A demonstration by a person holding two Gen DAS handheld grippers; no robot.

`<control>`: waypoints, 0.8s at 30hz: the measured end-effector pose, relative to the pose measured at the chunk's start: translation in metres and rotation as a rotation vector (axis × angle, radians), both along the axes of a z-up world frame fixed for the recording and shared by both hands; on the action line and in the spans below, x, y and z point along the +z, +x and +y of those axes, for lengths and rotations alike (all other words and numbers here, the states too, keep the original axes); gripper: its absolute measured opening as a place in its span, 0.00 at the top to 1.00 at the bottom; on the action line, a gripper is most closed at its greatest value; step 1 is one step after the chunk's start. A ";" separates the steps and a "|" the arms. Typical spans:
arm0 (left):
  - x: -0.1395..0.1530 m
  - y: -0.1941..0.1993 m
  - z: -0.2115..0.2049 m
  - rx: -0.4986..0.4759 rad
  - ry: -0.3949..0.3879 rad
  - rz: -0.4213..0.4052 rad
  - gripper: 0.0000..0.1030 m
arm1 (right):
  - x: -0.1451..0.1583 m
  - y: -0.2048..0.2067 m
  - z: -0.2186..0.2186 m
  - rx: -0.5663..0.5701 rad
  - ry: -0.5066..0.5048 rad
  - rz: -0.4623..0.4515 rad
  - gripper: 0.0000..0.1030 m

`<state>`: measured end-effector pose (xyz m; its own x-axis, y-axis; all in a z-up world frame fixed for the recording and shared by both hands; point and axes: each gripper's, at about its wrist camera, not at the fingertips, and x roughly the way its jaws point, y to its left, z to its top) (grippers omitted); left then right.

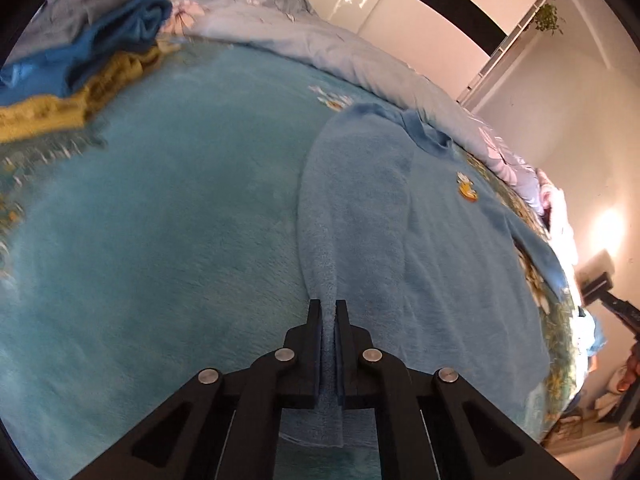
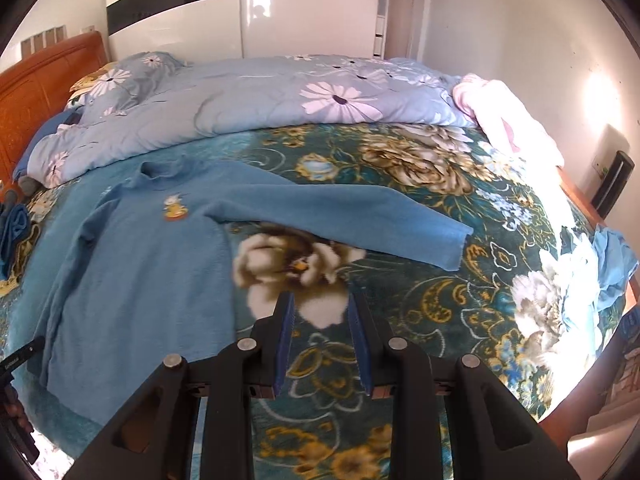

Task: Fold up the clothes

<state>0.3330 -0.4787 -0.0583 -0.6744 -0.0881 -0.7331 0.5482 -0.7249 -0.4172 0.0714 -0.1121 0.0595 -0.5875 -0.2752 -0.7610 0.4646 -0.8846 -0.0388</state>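
Observation:
A blue long-sleeved sweater (image 2: 140, 256) with a small yellow emblem lies flat on the teal floral bedspread (image 2: 420, 308). Its far sleeve (image 2: 360, 216) stretches out to the right. In the left wrist view the sweater (image 1: 460, 240) has its near sleeve (image 1: 352, 208) folded over the body. My left gripper (image 1: 328, 308) is shut on the cuff of that sleeve. My right gripper (image 2: 320, 304) is open and empty, above the bedspread to the right of the sweater's body.
A light blue flowered duvet (image 2: 280, 96) is bunched along the far side of the bed. A pile of blue and yellow clothes (image 1: 92, 60) lies at the left. A pink cloth (image 2: 504, 116) and a light blue garment (image 2: 612, 264) lie at the right edge. An orange headboard (image 2: 36, 92) stands left.

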 end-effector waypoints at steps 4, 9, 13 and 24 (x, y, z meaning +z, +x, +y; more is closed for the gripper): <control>0.029 0.003 -0.020 0.023 -0.161 -0.026 0.95 | 0.004 0.006 -0.008 0.016 0.015 0.013 0.72; 0.060 -0.006 -0.072 0.076 -0.416 -0.135 0.95 | 0.000 0.002 -0.020 0.025 0.045 0.006 0.72; 0.053 -0.023 -0.121 0.104 -0.525 -0.262 0.95 | -0.015 -0.006 -0.032 0.031 0.070 -0.028 0.72; 0.055 -0.013 -0.112 0.167 -0.421 -0.199 0.35 | -0.060 -0.010 -0.053 0.049 0.056 -0.141 0.72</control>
<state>0.3203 -0.5906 -0.0035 -0.4762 -0.4993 -0.7238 0.7104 -0.7035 0.0180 0.0613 -0.1647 -0.0001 -0.4607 -0.2562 -0.8498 0.5119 -0.8589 -0.0186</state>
